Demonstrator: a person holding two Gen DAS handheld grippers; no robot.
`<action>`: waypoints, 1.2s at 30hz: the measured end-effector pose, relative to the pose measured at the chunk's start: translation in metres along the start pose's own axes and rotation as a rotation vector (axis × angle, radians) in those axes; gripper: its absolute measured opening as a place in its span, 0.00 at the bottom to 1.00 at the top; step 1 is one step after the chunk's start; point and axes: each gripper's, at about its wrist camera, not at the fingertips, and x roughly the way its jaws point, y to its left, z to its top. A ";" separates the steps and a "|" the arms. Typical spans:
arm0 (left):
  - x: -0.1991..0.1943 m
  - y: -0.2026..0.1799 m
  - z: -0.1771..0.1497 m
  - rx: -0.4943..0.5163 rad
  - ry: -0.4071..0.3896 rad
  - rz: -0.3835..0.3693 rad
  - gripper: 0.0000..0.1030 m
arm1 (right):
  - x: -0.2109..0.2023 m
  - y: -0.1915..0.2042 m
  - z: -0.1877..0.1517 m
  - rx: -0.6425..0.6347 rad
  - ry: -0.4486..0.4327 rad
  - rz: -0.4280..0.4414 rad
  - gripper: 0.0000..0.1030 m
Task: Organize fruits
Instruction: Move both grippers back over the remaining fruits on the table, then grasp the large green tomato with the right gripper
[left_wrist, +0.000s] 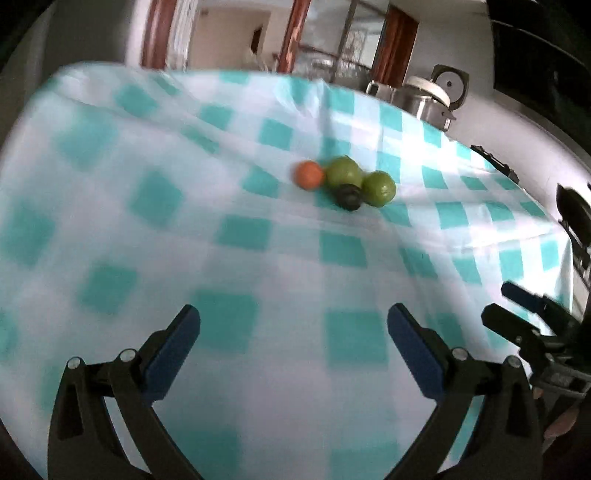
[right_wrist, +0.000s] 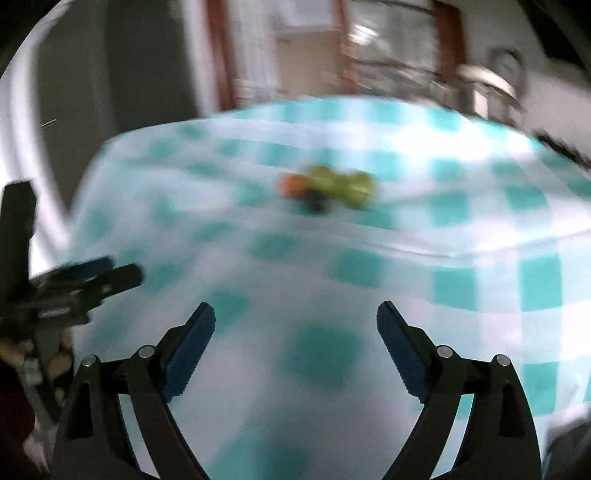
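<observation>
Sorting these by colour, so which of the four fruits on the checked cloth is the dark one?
The small black fruit, nearest the camera, nestled against the two green fruits.

Checked cloth, glossy fruit and matt black plastic on a household table.
The tablecloth (left_wrist: 258, 236) looks like soft, creased fabric in teal and white; the green fruits (left_wrist: 343, 172) and orange fruit (left_wrist: 309, 175) appear smooth-skinned with a slight sheen. The left gripper (left_wrist: 293, 328) shows matt black plastic with ribbed blue pads (left_wrist: 177, 347); a pot (left_wrist: 424, 99) behind looks brushed metal.
</observation>
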 end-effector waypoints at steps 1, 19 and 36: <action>0.018 -0.003 0.008 -0.017 0.004 -0.015 0.99 | 0.011 -0.011 0.006 0.016 0.012 -0.021 0.84; 0.063 0.053 0.029 -0.423 -0.070 -0.150 0.98 | 0.173 -0.017 0.098 -0.208 0.138 -0.094 0.75; 0.057 0.034 0.028 -0.306 -0.085 -0.095 0.98 | 0.198 -0.019 0.115 -0.147 0.181 -0.104 0.59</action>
